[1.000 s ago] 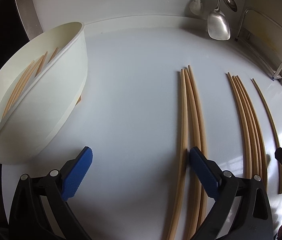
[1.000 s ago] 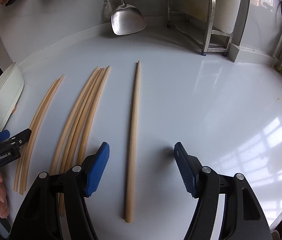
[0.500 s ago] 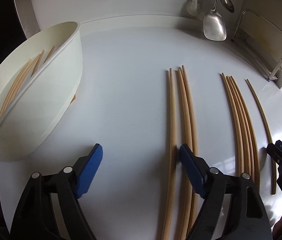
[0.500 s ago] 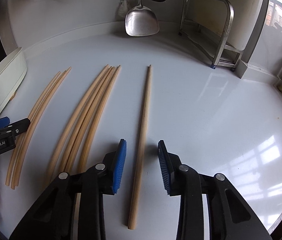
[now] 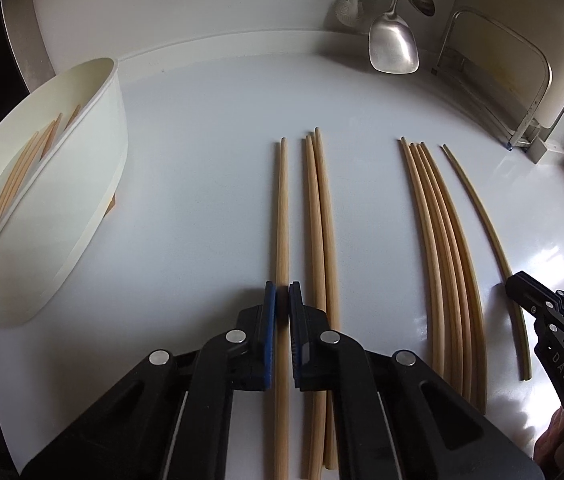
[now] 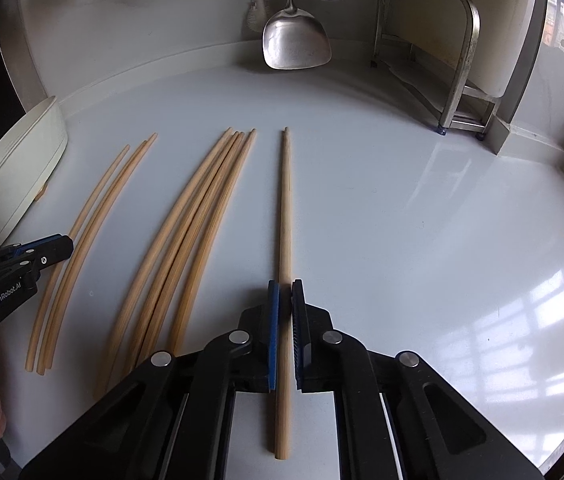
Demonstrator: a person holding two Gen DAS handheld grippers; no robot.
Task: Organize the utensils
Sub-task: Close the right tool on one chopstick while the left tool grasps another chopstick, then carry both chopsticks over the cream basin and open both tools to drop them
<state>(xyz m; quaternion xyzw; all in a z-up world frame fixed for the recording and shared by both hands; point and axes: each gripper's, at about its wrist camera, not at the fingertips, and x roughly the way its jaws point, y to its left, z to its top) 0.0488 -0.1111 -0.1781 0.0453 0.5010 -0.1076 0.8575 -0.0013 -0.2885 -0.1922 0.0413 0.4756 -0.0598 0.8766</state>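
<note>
Left claw: the left gripper (image 5: 282, 300) has just closed; its blue pads clamp a single chopstick (image 5: 282, 216) that lies flat on the white counter (image 5: 202, 160).
Right claw: the right gripper (image 6: 285, 292) has likewise just closed, clamped on the lone chopstick (image 6: 285, 208) at the right end of the row.
Container: a white oval tray (image 5: 94, 184) stands well to the left of the left claw, with a divider along its length; several chopsticks (image 5: 22, 172) lie in the far compartment.
Loose sticks: a bundle of three (image 5: 320, 216) lies just right of the left claw's stick; a group of five (image 5: 438, 220) lies between the two claws.
Left view only: the tray's inside and its contents.
Right view only: only the tray's outer wall (image 6: 14, 168) shows, plus a metal rack (image 6: 454, 60) far ahead and right of the right claw.
Both views: a steel spatula (image 5: 393, 46) hangs on the back wall.
Cut off: the near ends of the clamped sticks pass under the claw bodies; the tray's near compartment is hard to read; of the person only fingers show at the frame edges.
</note>
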